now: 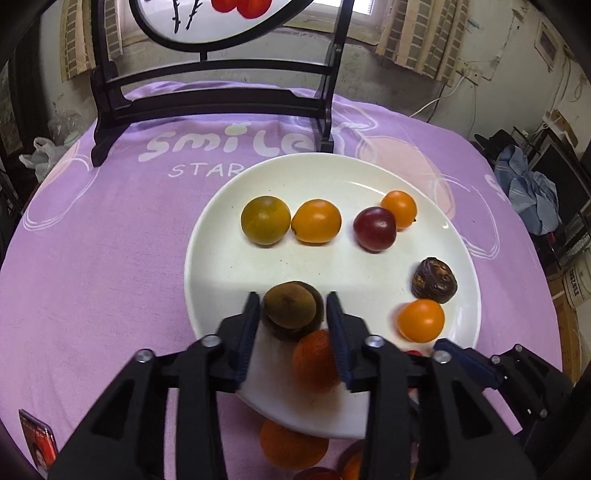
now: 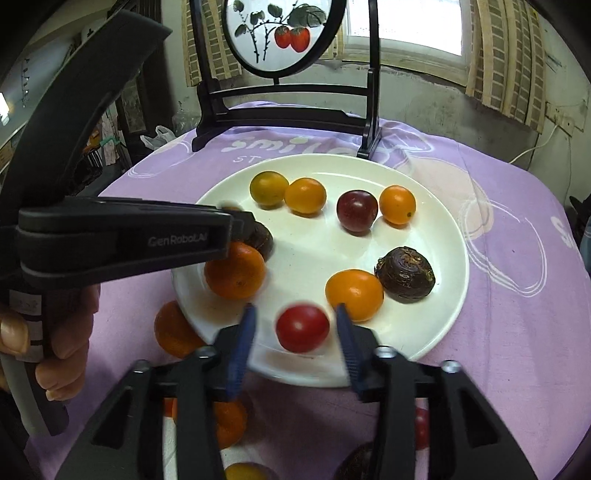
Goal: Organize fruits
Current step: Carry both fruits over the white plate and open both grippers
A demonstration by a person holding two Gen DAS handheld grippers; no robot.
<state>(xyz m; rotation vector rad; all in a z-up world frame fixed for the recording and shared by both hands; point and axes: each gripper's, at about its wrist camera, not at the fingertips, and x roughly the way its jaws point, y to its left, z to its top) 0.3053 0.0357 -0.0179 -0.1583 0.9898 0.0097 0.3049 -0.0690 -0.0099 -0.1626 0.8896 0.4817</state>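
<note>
Red tomato (image 2: 302,328) between parted right claw (image 2: 295,321), brown fruit (image 1: 291,312) inside loosened left claw (image 1: 291,314)

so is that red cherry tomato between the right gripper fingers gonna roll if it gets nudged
Probably. The red cherry tomato is round and glossy, lying on the smooth white plate, so it likely rolls and slips. It looks blurred, perhaps already moving. The right gripper pads aren't touching it.

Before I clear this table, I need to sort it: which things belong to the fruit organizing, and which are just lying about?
Part of the job:
white plate
red tomato
orange tangerine
brown round fruit

Lying about:
painted screen on its black stand
white plastic bag
small card
</note>
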